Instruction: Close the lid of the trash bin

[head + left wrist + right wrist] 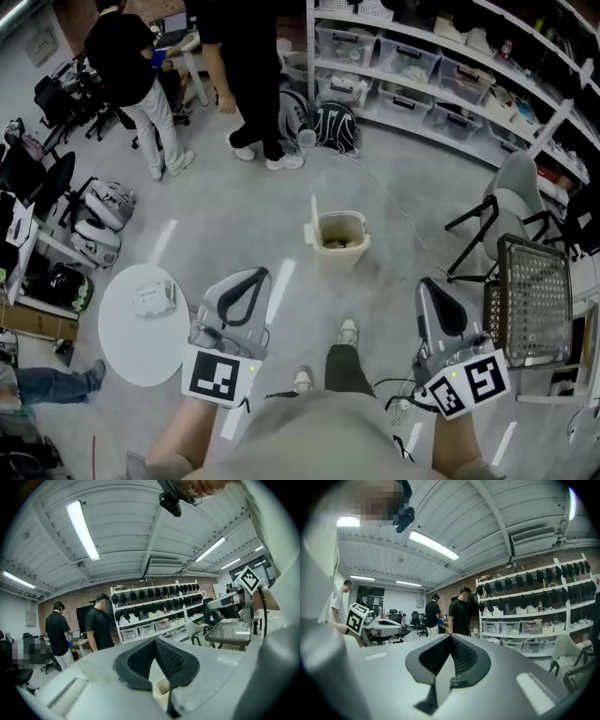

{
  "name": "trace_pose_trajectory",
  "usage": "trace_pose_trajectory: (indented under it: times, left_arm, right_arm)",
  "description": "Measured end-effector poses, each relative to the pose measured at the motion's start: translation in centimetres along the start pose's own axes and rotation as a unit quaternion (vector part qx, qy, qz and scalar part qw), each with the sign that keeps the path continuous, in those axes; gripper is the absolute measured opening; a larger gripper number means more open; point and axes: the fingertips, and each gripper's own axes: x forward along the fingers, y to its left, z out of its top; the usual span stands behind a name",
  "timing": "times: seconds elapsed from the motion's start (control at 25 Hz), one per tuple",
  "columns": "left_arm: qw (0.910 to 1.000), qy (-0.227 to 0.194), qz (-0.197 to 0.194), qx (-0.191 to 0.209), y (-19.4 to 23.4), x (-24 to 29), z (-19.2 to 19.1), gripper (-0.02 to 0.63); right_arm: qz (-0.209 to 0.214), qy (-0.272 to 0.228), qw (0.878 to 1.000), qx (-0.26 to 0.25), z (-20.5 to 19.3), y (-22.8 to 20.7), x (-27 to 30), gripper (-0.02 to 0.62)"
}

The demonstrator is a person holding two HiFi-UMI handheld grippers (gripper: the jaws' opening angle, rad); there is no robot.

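The small beige trash bin (337, 242) stands on the grey floor ahead of me, and its lid (313, 217) is raised upright on its left side. Something dark lies in the bottom of it. My left gripper (253, 275) is held low near my body, left of and short of the bin, shut on nothing. My right gripper (428, 287) is at the same height to the right, also shut and empty. In the left gripper view the jaws of the left gripper (153, 640) meet at the tip, with the bin (161, 689) showing below them. The right gripper (450, 637) points at the room, jaws together.
A round white table (120, 345) with a small white box (153, 298) stands at my left. A wire mesh cart (534, 300) and a grey chair (514, 202) are at the right. Two people (141, 75) stand at the back beside shelves (422, 66) of bins.
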Motion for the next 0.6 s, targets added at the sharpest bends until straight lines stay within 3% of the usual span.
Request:
trace_pose_trajectory:
  times: [0.6]
  left_arm:
    - [0.9964,0.053,0.065,-0.004,3.0,17.2,0.9,0.003]
  right_arm:
    - [0.079,0.023,0.996,0.024,-1.1,-14.4,14.3,0.003]
